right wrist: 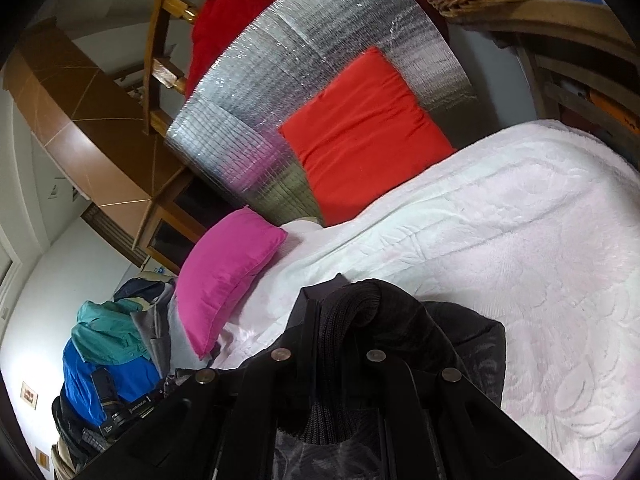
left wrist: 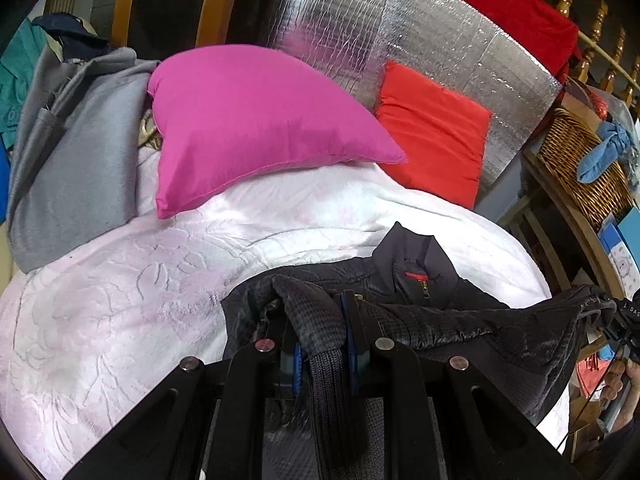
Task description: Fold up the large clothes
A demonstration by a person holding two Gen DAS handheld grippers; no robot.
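Black jacket (left wrist: 432,312) barely begun, pinched by left gripper (left wrist: 324,344) and right gripper (right wrist: 352,320), mid-air over bed (left wrist: 120,300), folds all ahead.

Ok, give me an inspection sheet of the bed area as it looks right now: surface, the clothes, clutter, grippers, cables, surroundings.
Surface: white bedspread, embossed, mostly bare.
Job's things: black jacket partly lying on the bedspread, collar and zip visible, lifted at two knit cuffs.
Clutter: pink pillow and red cushion at the head end; grey blanket beside the pink pillow; pile of clothes next to it.
Grippers: left hand-held gripper shut on a jacket cuff; right hand-held gripper shut on another cuff.
Cables: nothing seen.
Surroundings: silver foil panel behind the cushions, wicker basket, wooden railing.
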